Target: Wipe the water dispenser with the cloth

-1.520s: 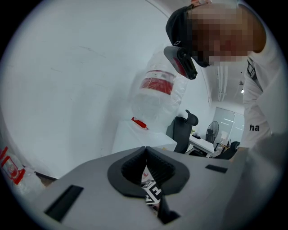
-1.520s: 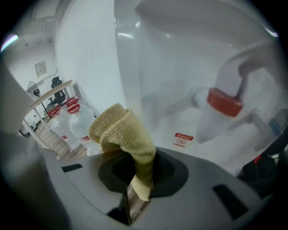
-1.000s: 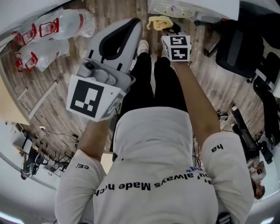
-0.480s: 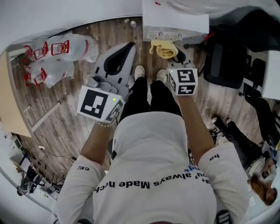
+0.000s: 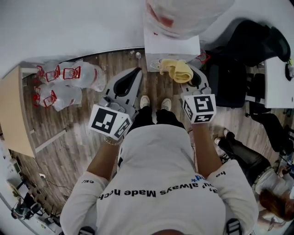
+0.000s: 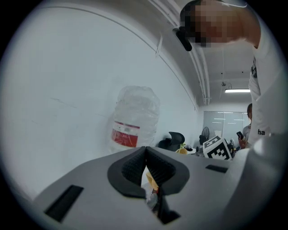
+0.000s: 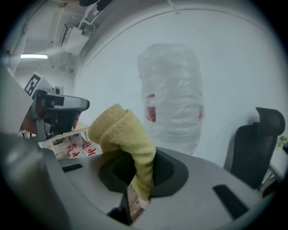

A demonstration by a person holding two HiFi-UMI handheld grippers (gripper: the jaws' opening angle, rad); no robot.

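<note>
The white water dispenser [image 5: 172, 43] stands ahead against the wall, with a clear bottle [image 5: 183, 13] upside down on top. My right gripper [image 5: 189, 79] is shut on a folded yellow cloth [image 5: 177, 69], which is at the dispenser's front by the drip grille [image 5: 157, 65]; I cannot tell whether it touches. In the right gripper view the cloth [image 7: 126, 137] sticks up from the right gripper [image 7: 139, 173], with the bottle [image 7: 173, 94] behind. My left gripper [image 5: 133, 75] is shut on nothing, left of the dispenser. Its closed left gripper [image 6: 145, 152] faces the bottle [image 6: 135, 119].
Several spare water bottles [image 5: 69, 82] lie on the wooden floor at the left, beside a wooden cabinet [image 5: 14, 110]. A black office chair [image 5: 229, 78] stands right of the dispenser. A white desk [image 5: 278, 82] sits at the far right, and another person [image 5: 271, 202] is at the lower right.
The dispenser and its bottle have come fully into view. Both grippers have risen, and the cloth in the right gripper has come up to the dispenser's front.
</note>
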